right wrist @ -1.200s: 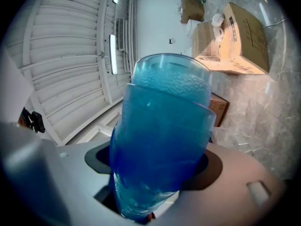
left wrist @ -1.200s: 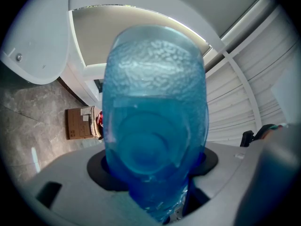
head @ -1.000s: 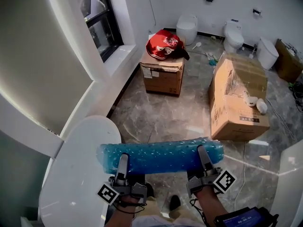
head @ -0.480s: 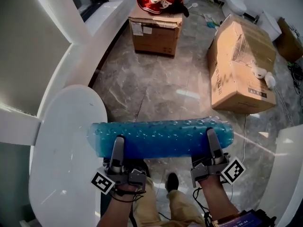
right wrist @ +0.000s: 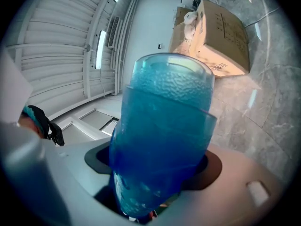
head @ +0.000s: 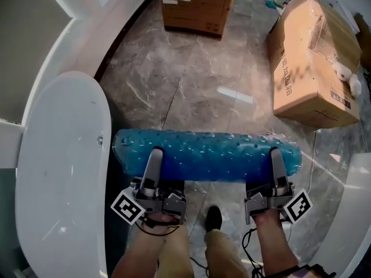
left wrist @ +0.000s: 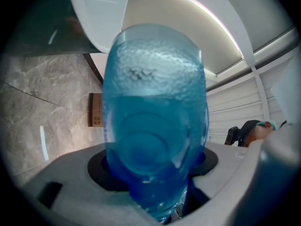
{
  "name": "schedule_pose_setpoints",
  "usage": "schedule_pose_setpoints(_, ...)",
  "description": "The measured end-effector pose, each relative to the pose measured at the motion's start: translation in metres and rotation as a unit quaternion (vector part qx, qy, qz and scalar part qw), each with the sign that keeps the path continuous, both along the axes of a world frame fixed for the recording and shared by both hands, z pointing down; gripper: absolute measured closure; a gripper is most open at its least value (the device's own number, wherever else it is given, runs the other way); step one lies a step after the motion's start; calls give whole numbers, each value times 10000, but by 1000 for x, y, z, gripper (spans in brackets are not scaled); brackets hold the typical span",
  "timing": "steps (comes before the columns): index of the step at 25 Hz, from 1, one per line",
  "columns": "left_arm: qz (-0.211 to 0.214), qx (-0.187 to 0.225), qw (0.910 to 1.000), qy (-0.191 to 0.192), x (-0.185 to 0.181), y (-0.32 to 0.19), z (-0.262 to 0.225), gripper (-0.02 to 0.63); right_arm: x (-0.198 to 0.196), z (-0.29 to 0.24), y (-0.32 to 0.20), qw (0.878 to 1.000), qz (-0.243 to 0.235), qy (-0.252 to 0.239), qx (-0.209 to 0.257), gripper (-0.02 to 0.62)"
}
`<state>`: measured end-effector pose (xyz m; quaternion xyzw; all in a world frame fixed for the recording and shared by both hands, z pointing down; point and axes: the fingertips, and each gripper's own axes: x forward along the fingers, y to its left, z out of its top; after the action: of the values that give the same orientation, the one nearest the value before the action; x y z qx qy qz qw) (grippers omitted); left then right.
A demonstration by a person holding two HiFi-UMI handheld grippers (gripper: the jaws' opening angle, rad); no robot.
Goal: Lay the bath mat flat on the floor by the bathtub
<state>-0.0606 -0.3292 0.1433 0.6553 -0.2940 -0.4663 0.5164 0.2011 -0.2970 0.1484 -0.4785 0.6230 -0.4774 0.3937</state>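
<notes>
The bath mat [head: 208, 155] is a translucent blue, bumpy roll that lies crosswise above the marble floor [head: 191, 86], right beside the white bathtub [head: 58, 172]. My left gripper [head: 154, 158] is shut on the roll near its left end, which reaches over the tub's rim. My right gripper [head: 277, 161] is shut on it near the right end. In the left gripper view the bath mat [left wrist: 155, 102] fills the space between the jaws and hides them. The right gripper view shows the same: the bath mat [right wrist: 164, 140] covers the jaws.
A large cardboard box [head: 313, 68] lies on the floor at the right, and a smaller box [head: 197, 4] stands at the back. The person's legs and a dark shoe [head: 213, 218] are below the mat. A white fixture edge [head: 353, 213] is at the lower right.
Both grippers have come down together with the rolled mat, nearer the floor and alongside the tub. The head view has tilted down, so the far toilets and the red bag have left the picture.
</notes>
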Motion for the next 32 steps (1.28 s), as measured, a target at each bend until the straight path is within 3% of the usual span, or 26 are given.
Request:
schedule_pose_setpoints(16, 109, -147, 9998, -127, -30, -56, 236, 284, -32, 245, -51, 9995, -137, -178, -210, 222)
schedule_pose_setpoints(32, 116, -619, 9980, -96, -80, -104, 477, 284, -88, 485, -101, 9947, -719, -259, -683, 223)
